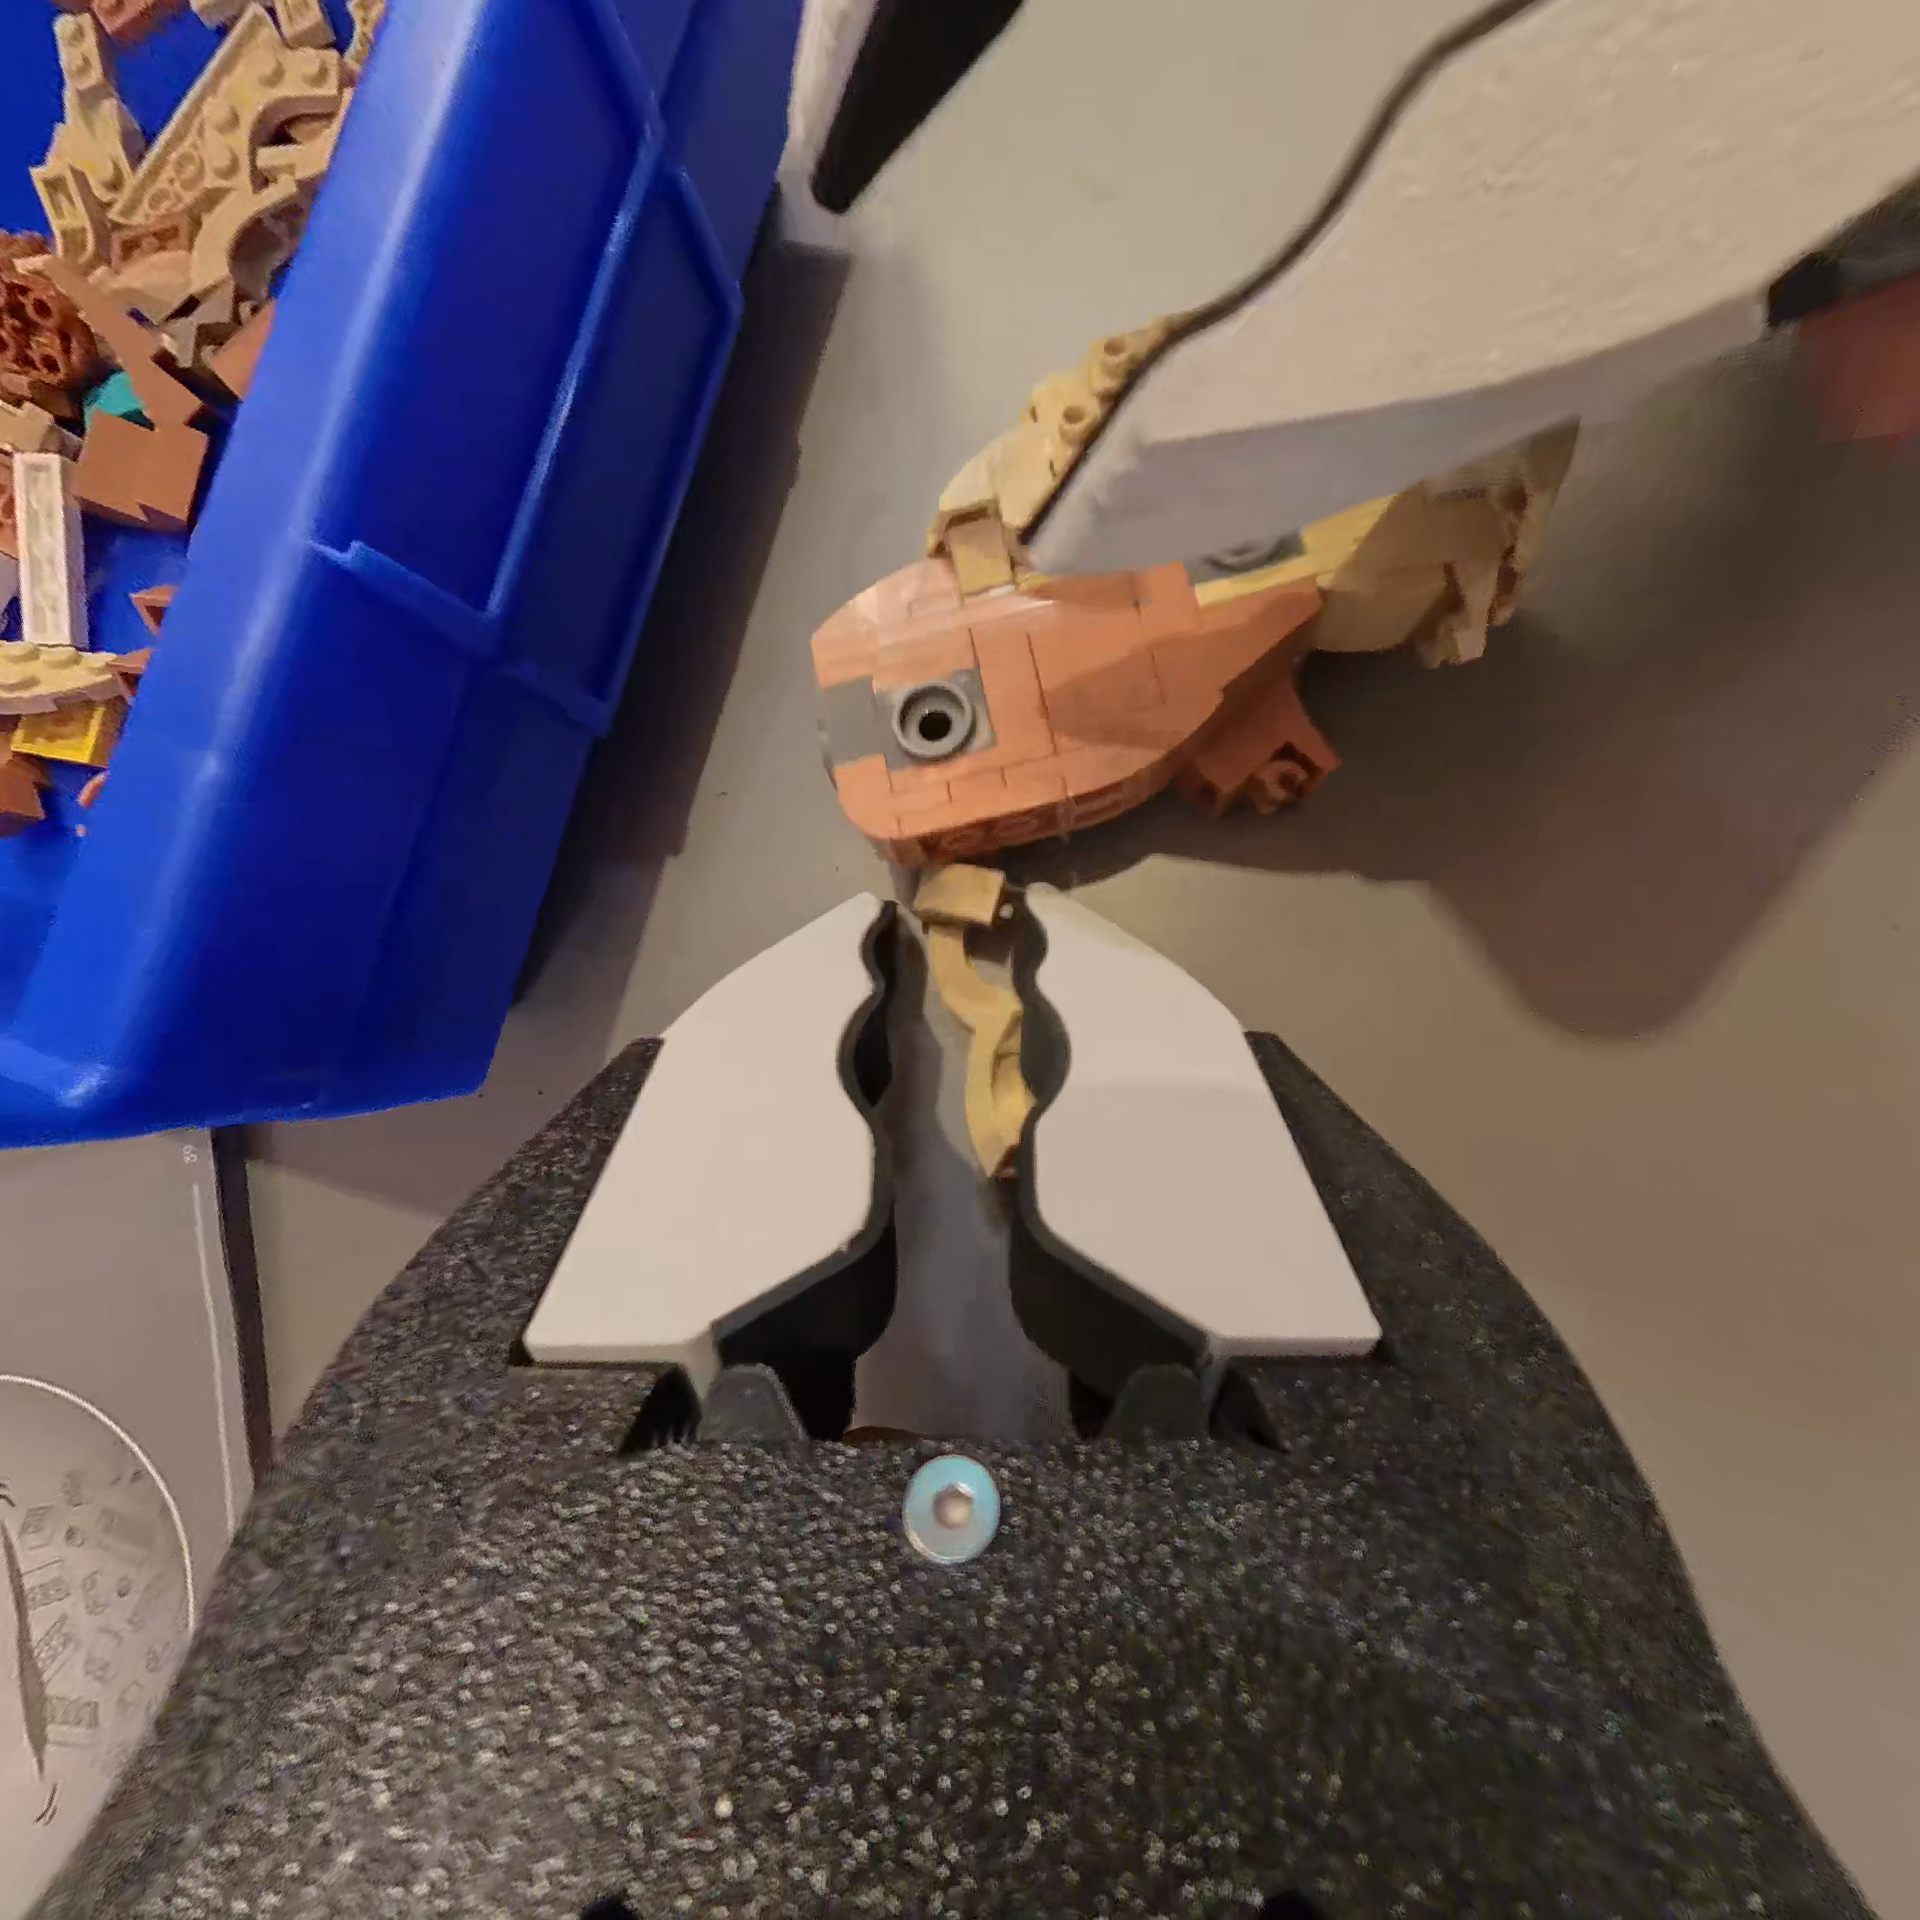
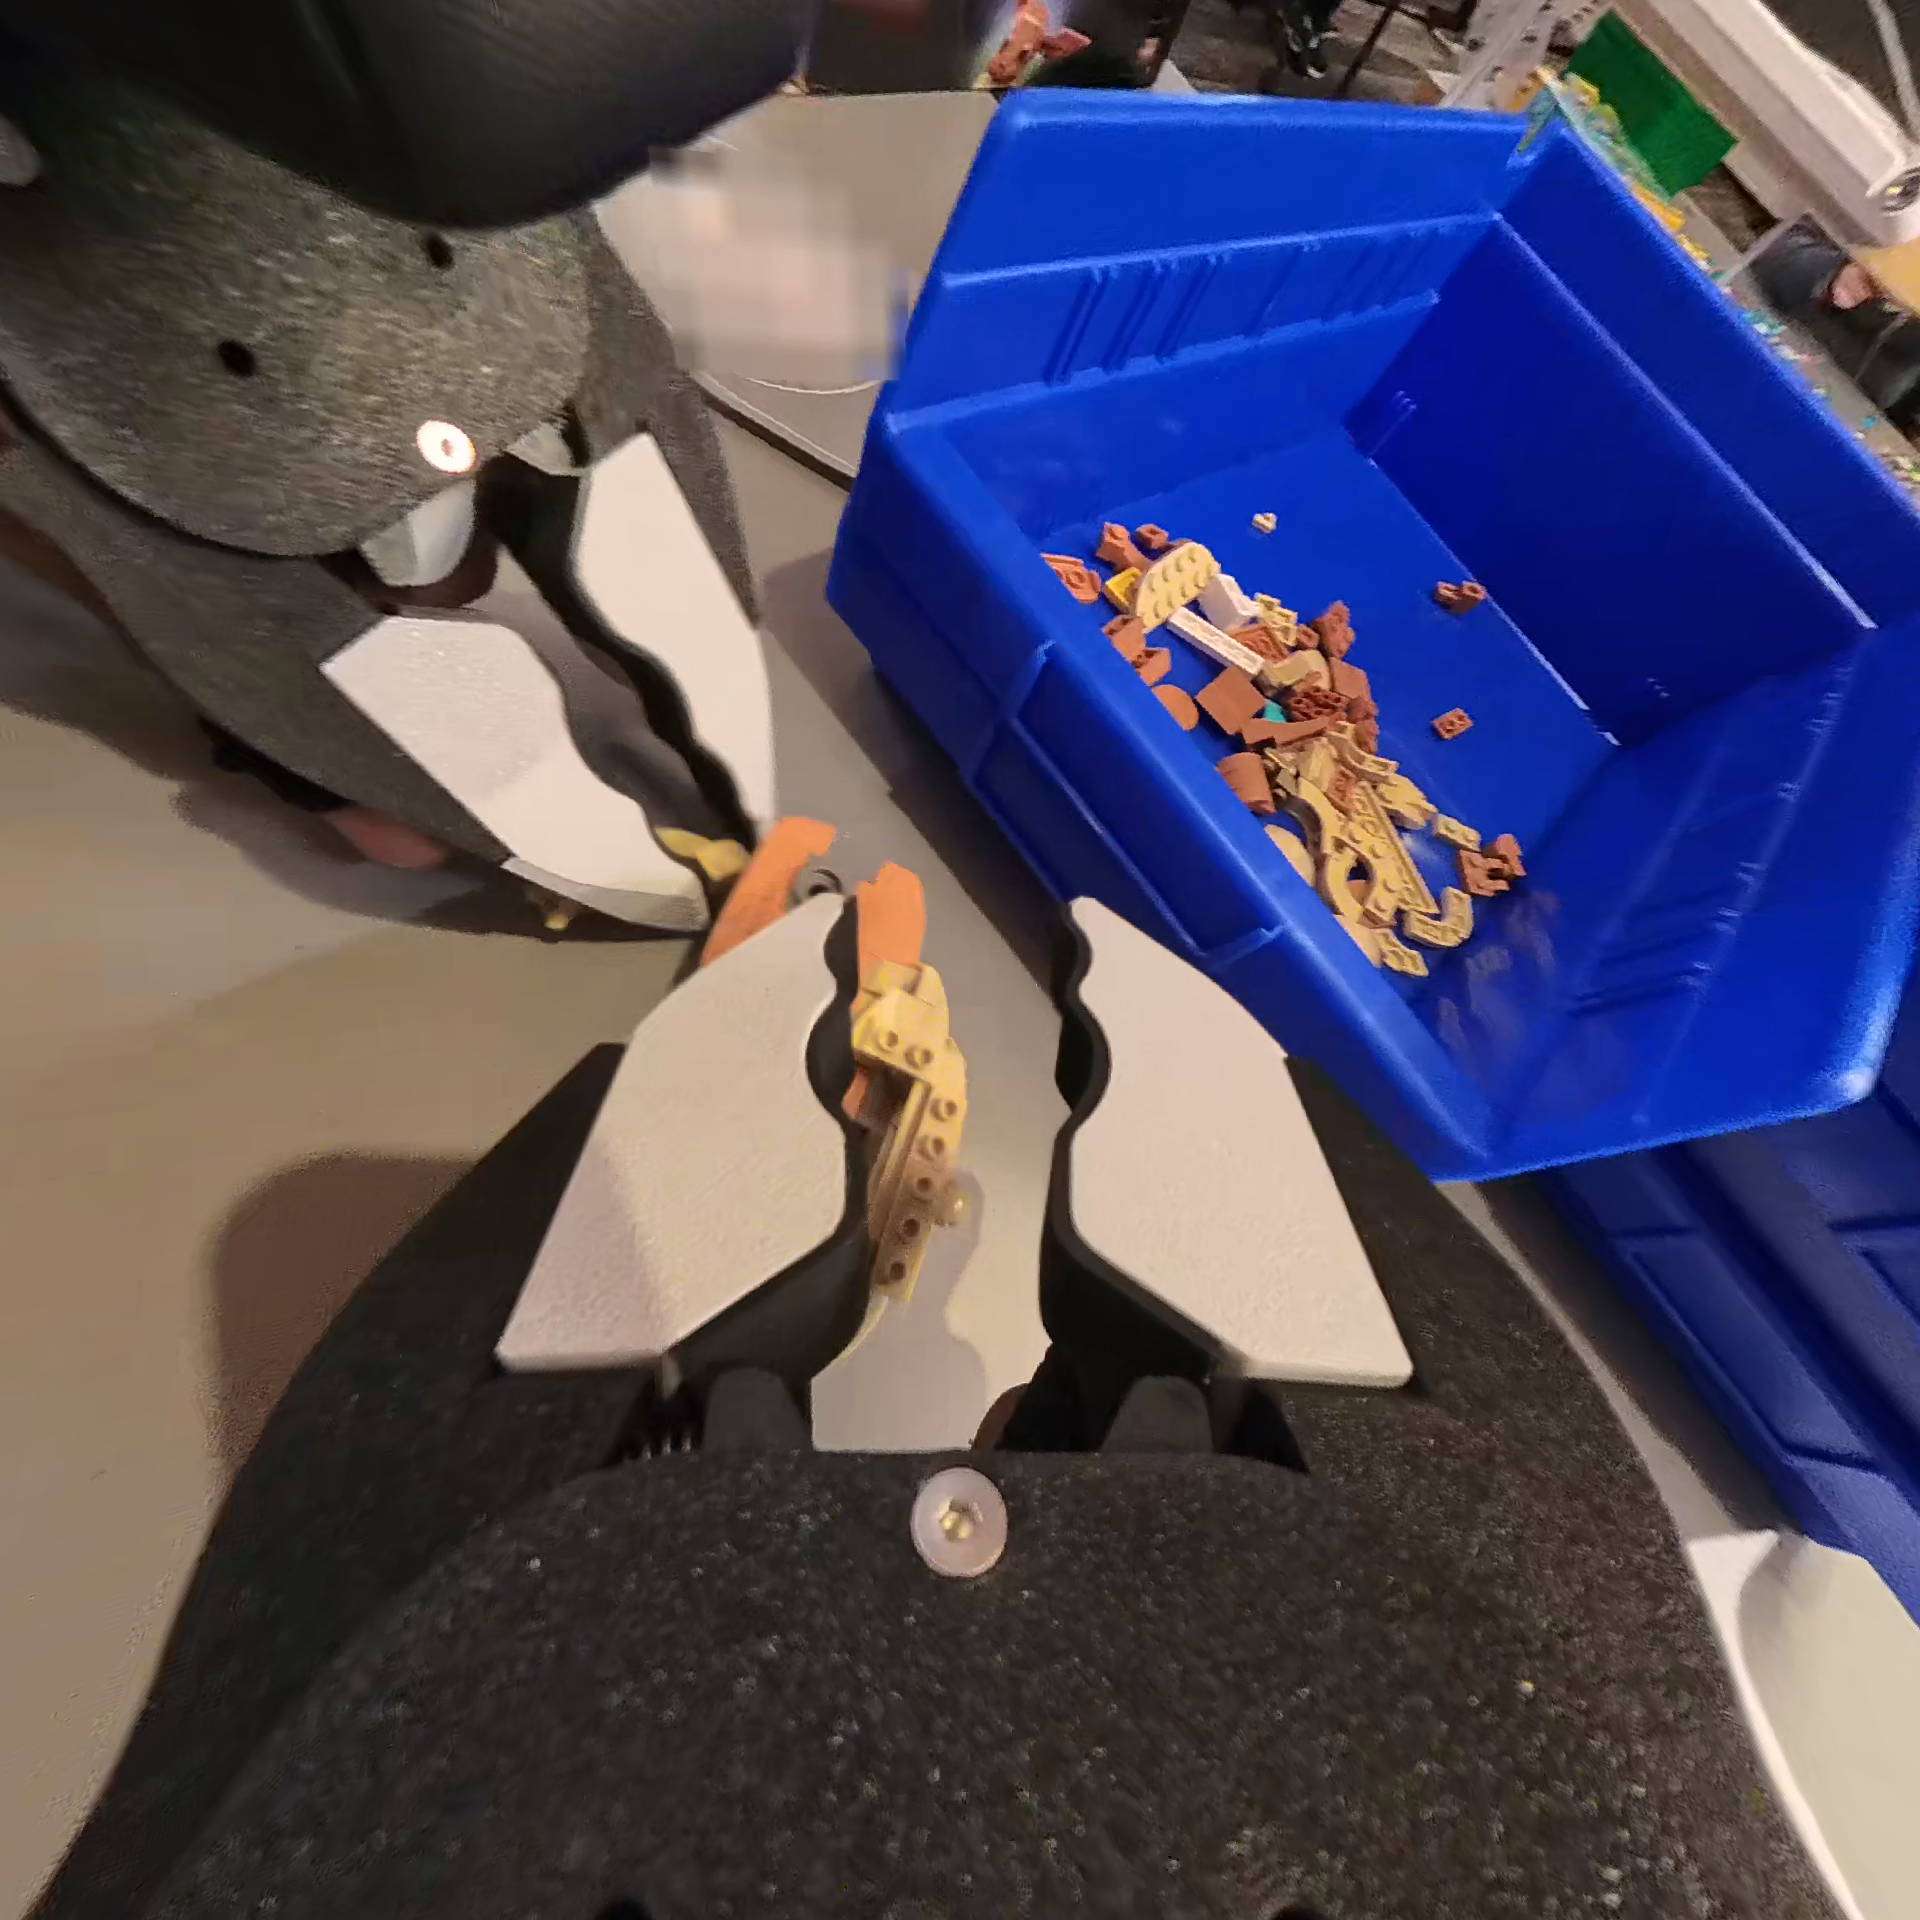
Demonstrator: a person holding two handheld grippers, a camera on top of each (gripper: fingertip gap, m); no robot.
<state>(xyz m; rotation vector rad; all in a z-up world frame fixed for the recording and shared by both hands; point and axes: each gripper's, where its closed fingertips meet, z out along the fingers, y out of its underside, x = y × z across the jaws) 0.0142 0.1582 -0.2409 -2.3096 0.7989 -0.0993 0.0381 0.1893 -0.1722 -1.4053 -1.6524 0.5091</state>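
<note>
Two grippers meet on one brick model [image 1: 1049,717] above the grey table [image 1: 1351,1039]: left gripper [image 1: 961,914] narrowed around its tan limb [image 1: 987,1049]; right gripper [image 2: 951,925] parted, tan end against one finger (blue bin [image 2: 1455,312] adjacent).

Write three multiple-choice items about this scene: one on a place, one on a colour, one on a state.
1. Where do the loose bricks lie?
A. in a red tray
B. in the blue bin
C. on a white plate

2. What colour is the holed plate on the brick model?
A. grey
B. green
C. yellow

3. How do the jaws of the right gripper stand?
A. shut tight with nothing between them
B. clamped on the bin's rim
C. apart, the model's tan part between them

Key: B, the pile sits on the bin's floor; A, the plate is grey amid orange-brown bricks; C, bare table shows between the tan part and one finger.
</note>
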